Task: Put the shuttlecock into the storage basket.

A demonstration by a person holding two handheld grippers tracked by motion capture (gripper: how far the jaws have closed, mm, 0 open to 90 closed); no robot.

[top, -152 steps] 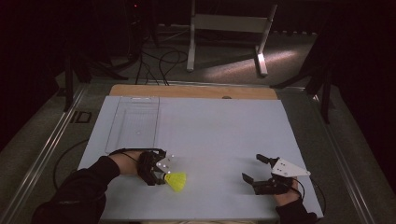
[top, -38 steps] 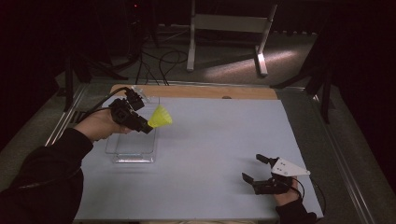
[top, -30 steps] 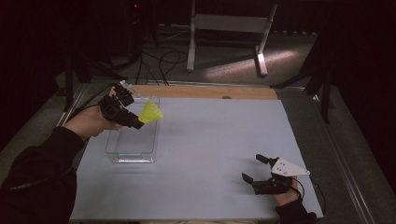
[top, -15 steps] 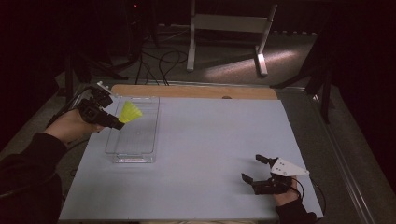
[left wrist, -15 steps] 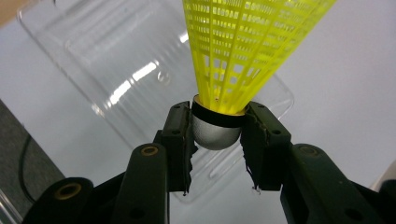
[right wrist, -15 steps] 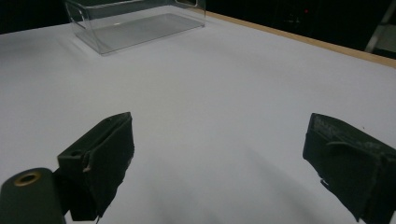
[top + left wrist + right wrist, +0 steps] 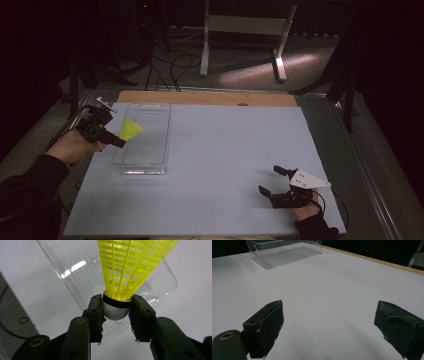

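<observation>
Under both my claws lies the big pale blue sheet [image 7: 225,165] that covers the table, with a strip of bare wood [image 7: 210,97] showing along its far edge. Just past my left claw [image 7: 120,143], on the sheet's far left part, stands the clear plastic box [image 7: 150,150], long and shallow, open at the top. My left claw sits at the box's left wall, with its tips reaching over that rim. My left hand [image 7: 75,147] holds it from outside the sheet's left edge, and the dark sleeve runs back toward the near corner.

That claw is clamped on the yellow shuttlecock [image 7: 131,130]. In the left gripper view both pads [image 7: 96,315] press against the grey rounded nose [image 7: 115,311] from either side, right below its black band. The yellow mesh skirt [image 7: 132,265] fans up and away from my tips, and the box [image 7: 82,277] lies behind it, with the shuttlecock held above it.

My right claw [image 7: 276,181] rests well apart from all this, on the near right part of the sheet. Its jaws stand wide apart with nothing between them. In the right gripper view bare sheet [image 7: 332,295] stretches ahead of those jaws, with the box [image 7: 287,252] far off beyond them.
</observation>
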